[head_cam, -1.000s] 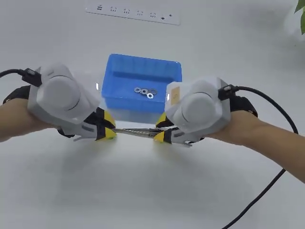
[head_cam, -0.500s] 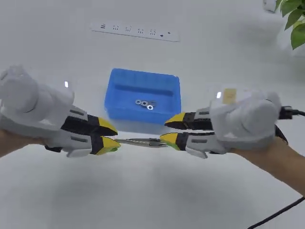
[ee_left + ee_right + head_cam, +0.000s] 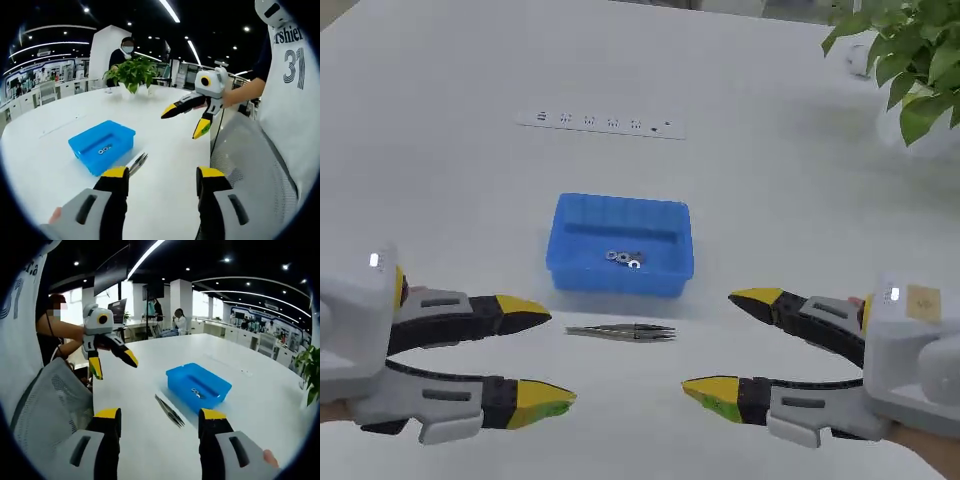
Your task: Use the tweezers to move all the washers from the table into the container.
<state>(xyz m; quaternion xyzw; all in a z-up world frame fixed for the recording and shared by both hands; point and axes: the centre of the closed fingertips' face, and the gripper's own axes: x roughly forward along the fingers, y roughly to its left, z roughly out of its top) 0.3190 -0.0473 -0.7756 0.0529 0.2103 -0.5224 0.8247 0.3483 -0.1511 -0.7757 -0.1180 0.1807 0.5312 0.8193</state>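
**Both hand-held grippers open, tweezers lying on the table**

The white table (image 3: pixel 800 200) spans the head view. A leafy plant (image 3: pixel 900 60) stands at its far right corner, and a white power strip (image 3: pixel 600 124) lies toward the far edge, well beyond the other things.

The left hand-held gripper (image 3: pixel 560 358) comes in from the lower left. Its yellow-tipped jaws are spread wide with nothing between them, and its own view shows the same gap (image 3: pixel 162 175). The right hand-held gripper (image 3: pixel 710 340) comes in from the lower right, jaws likewise apart and empty, as its own view confirms (image 3: pixel 160 415). The two point toward each other across the near part of the table. Each shows in the other's view, held above the table (image 3: pixel 179 126) (image 3: pixel 117 370).

The blue container (image 3: pixel 620 281) sits in the middle of the table, beyond the grippers.

The tweezers (image 3: pixel 620 331) lie flat on the table just in front of the container's near wall, between the two grippers and touched by neither. Both gripper views show them beside the container (image 3: pixel 136 162) (image 3: pixel 169 411).

A few washers (image 3: pixel 623 259) lie clustered on the container's floor, near its middle.
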